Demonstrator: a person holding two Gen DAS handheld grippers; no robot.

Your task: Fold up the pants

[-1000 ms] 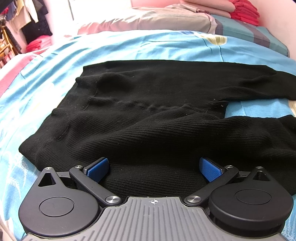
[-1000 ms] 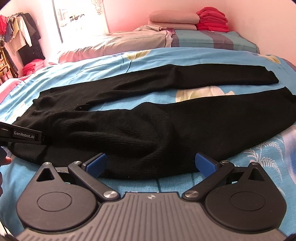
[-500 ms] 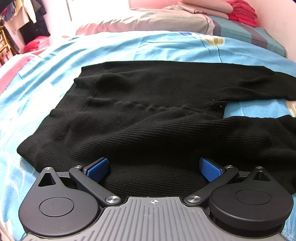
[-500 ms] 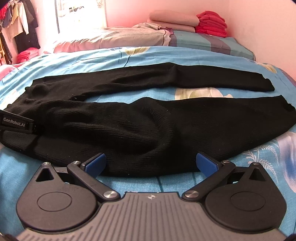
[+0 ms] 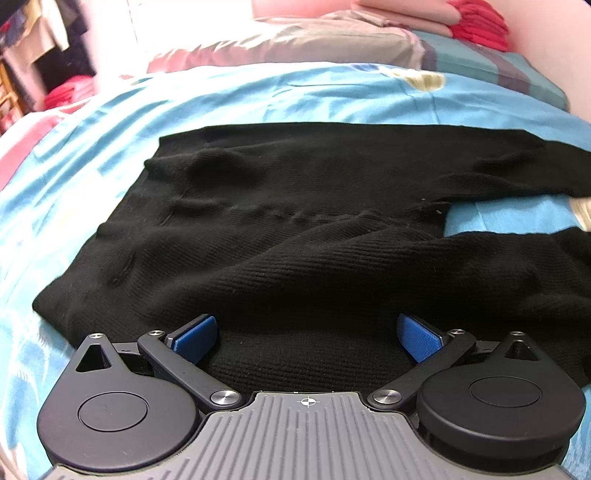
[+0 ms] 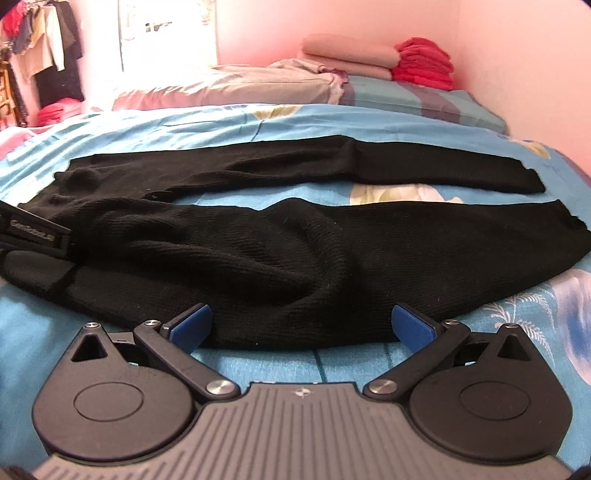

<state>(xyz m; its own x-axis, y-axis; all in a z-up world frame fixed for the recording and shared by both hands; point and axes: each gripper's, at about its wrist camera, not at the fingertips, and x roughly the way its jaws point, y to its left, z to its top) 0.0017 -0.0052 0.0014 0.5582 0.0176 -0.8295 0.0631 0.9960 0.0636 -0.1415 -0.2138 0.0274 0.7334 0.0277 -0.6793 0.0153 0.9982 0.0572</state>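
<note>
a bed (image 6: 280,122) with a light blue cover printed with pale flowers fills both views. at its far edge lie grey and beige pillows (image 6: 236,85), and in the far right corner there is a stack of folded beige and red cloth (image 6: 421,62) against the pink wall (image 6: 517,55). to the far left, clothes hang on a rack (image 6: 44,55), and a bright window (image 6: 166,33) is behind the bed.

the black knitted pants (image 6: 332,251) lie spread flat on the cover, the waist toward the left side of the bed and the two legs going to the right. the legs are apart, with a strip of blue cover between them; the near leg is wrinkled in the middle.

the left gripper (image 5: 306,332) is low over the waist part near the front edge of the bed, its blue pads (image 5: 194,338) wide apart with the black cloth lying under and between them, not pinched. the right gripper (image 6: 301,326) is at the near hem of the near leg, also low, its fingers spread wide, one pad on each side of the cloth edge, holding nothing. in the right wrist view, the body of the left gripper is seen at the left border, resting over the waist.
</note>
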